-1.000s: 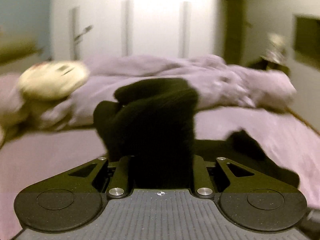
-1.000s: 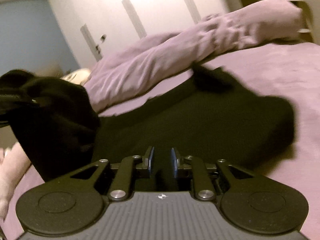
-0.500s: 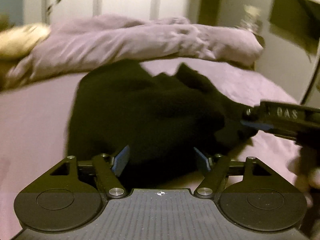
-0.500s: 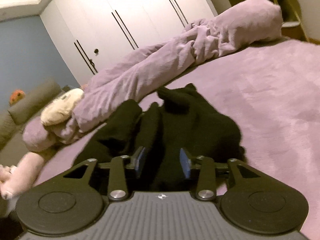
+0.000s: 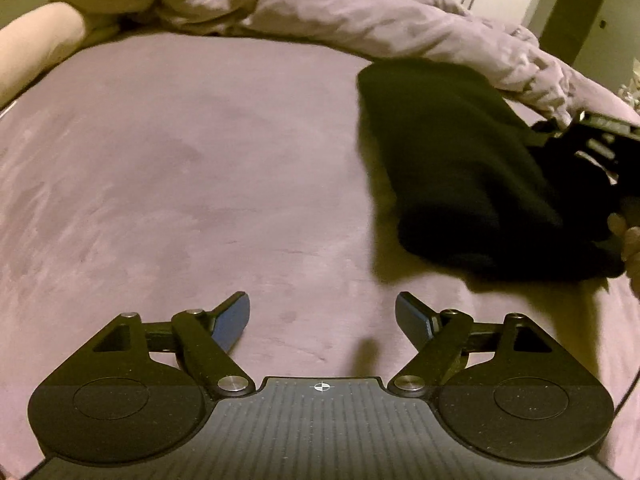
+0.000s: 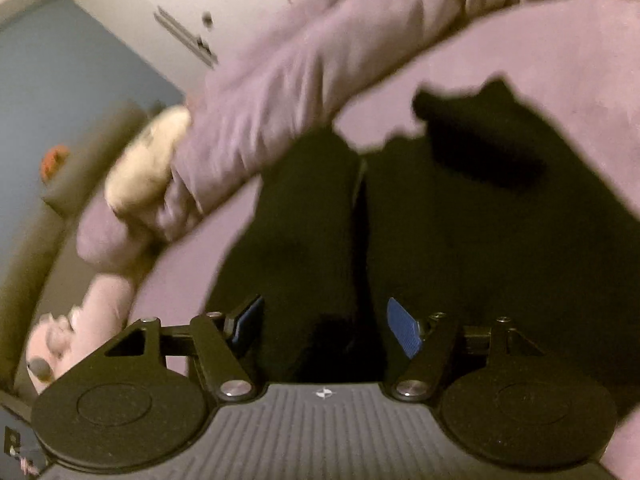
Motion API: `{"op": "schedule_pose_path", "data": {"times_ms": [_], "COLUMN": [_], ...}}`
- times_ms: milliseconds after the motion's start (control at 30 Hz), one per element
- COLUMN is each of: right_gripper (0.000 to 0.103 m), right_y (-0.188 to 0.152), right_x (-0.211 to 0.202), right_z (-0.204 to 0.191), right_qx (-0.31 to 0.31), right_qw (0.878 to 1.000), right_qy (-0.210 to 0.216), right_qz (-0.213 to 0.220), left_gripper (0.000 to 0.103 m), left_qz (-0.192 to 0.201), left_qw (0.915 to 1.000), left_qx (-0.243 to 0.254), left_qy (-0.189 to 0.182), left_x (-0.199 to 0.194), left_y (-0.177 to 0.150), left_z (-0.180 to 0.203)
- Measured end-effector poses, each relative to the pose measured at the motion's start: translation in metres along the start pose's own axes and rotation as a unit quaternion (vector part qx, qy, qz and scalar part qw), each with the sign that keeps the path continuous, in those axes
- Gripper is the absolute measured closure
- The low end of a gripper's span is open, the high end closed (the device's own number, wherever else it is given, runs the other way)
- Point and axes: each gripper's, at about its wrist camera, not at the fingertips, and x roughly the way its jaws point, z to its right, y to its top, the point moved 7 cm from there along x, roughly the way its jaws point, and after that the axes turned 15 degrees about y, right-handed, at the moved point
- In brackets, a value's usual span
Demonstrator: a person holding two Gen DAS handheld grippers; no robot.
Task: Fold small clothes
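On purple bed (image 5: 160,160) | black garment (image 5: 460,168) right | left claw (image 5: 322,320) opening, empty

Dim, warm and yellowish in both views, with a purple cast over the bed cover (image 5: 160,168). Strong barrel bending toward the edges, dark vignette in the corners. Left wrist view fairly sharp: crisp blue pads, a soft shadow under the black garment (image 5: 460,168) falling toward the lower left, and a faint one between the fingers of the left gripper (image 5: 322,318). No detail inside the garment, only flat black. Overexposed white on the wardrobe doors (image 6: 160,8) in the right wrist view. That view smeared by motion blur: duvet (image 6: 300,80) streaked, soft toy (image 6: 148,160) hazy, garment edges ragged.
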Motion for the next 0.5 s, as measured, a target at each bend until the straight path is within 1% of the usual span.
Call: {"op": "schedule_pose_path", "data": {"times_ms": [33,67,100,167,233,300,367,433,500], "right_gripper": [0.048,0.062,0.063,0.063,0.060,0.057,0.055,0.057,0.069], "right_y": [-0.002,-0.004,-0.005,-0.006,-0.005,-0.003,0.001,0.004,0.006], "right_x": [0.005,0.008,0.009,0.009,0.007,0.007,0.010,0.014,0.017], "right_z": [0.000,-0.001,-0.002,-0.003,-0.001,0.004,0.007,0.005,0.002], "right_qx": [-0.007,-0.011,-0.011,-0.004,0.011,0.037,0.048,0.047,0.034], "right_qw": [1.000,1.000,1.000,1.000,0.999,0.998,0.998,0.998,0.999], "right_qy": [-0.004,-0.002,0.006,0.014,0.032,0.043,0.046,0.044,0.032], "right_qz": [-0.002,-0.003,-0.004,0.003,0.015,0.020,0.023,0.025,0.024], "left_gripper": [0.018,0.018,0.017,0.017,0.017,0.017,0.017,0.017,0.016], "left_qz": [-0.002,-0.004,-0.006,-0.008,-0.011,-0.015,-0.018,-0.020,-0.021], "left_qw": [1.0000,1.0000,1.0000,1.0000,0.9999,0.9999,0.9998,0.9997,0.9997], "left_qx": [-0.001,-0.002,-0.001,0.002,0.004,0.004,0.003,0.006,0.009], "left_qy": [-0.001,-0.002,-0.002,0.001,0.004,0.005,0.008,0.011,0.012], "left_x": [-0.001,0.000,0.000,0.002,0.005,0.007,0.008,0.008,0.008], "left_y": [-0.001,-0.001,-0.002,0.000,-0.001,-0.003,-0.005,-0.005,-0.006], "left_z": [-0.001,-0.003,-0.004,-0.002,0.003,0.003,0.003,0.005,0.006]}}
